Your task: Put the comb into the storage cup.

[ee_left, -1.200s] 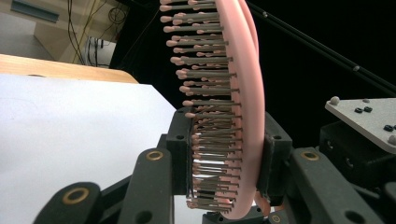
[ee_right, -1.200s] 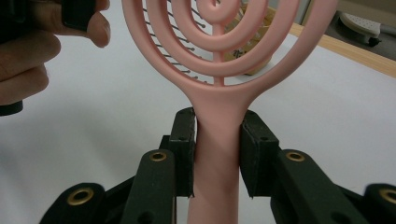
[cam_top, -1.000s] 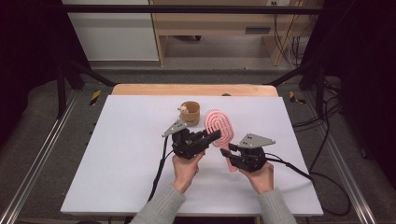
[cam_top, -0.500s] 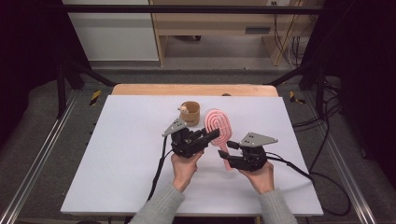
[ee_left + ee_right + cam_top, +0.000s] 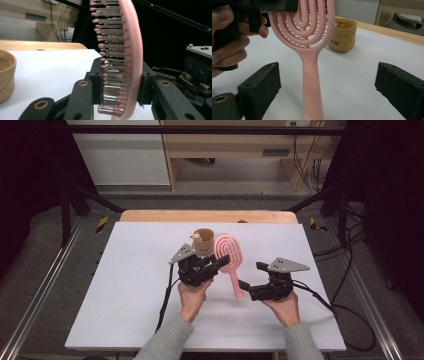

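**High view: brush handed over to the left gripper as the right lets go**

High view and gripper views agree on the change — the right gripper (image 5: 243, 287) has just been opening its jaws, and they now stand wide apart on either side of the handle of the pink hairbrush (image 5: 229, 257) without pressing on it. In the right gripper view the handle (image 5: 312, 85) rises between the two black jaws with clear gaps on both sides, so nothing is gripped there any more. The brush is carried by the left gripper (image 5: 220, 262) alone: in the left gripper view the jaws are closed flat on the brush head (image 5: 130, 62), one against the bristle side and one against the smooth back, low on the head.

For the work in hand this is judged a completed hand-over — the brush is held upright above the middle of the desk (image 5: 125, 310), handle hanging down and slightly toward the right edge, bristles facing away from the right gripper. A small tan pouch (image 5: 203, 241) stands just behind the brush toward the far edge; it may be the place meant for the brush, though this cannot be told.

The left hand (image 5: 192, 292) is held with the forearm coming in from the near edge, gripper pointed toward the right and slightly away. The right hand (image 5: 282, 307) lies lower and nearer the right edge, its gripper pointed left at the handle's lower end.
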`<action>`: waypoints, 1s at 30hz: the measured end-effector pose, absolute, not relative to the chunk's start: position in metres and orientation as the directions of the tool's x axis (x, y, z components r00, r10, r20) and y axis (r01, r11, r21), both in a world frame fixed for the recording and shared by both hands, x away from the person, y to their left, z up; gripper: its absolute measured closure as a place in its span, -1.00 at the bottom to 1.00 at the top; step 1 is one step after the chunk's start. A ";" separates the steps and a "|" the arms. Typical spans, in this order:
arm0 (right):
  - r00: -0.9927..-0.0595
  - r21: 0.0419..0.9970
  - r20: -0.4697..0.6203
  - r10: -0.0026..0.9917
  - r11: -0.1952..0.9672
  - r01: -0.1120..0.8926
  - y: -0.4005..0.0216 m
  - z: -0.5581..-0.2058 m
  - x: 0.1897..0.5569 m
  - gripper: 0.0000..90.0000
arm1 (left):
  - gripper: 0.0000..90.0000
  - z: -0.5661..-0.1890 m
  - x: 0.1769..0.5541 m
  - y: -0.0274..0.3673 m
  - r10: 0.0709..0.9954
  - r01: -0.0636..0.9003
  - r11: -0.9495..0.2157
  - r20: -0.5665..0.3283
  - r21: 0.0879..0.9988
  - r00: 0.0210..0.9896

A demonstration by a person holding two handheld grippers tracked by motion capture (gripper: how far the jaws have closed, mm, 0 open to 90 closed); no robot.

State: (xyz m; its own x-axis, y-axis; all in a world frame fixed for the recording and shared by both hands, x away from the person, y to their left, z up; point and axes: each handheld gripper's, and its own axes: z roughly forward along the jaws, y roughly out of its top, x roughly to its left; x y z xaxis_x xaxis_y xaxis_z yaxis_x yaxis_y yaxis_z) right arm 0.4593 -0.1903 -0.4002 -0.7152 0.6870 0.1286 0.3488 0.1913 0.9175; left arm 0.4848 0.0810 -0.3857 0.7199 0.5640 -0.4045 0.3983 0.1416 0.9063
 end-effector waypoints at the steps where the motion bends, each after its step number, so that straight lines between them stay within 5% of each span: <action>1: -0.712 0.919 0.134 0.689 0.182 0.349 -0.192 -0.401 0.460 -0.89 | 0.43 -0.385 0.485 0.082 0.566 0.396 0.142 -0.403 0.907 0.719; 30: -0.667 0.906 0.130 0.733 0.185 0.380 -0.234 -0.420 0.469 -0.99 | 0.43 -0.368 0.488 0.110 0.586 0.362 0.145 -0.375 0.921 0.718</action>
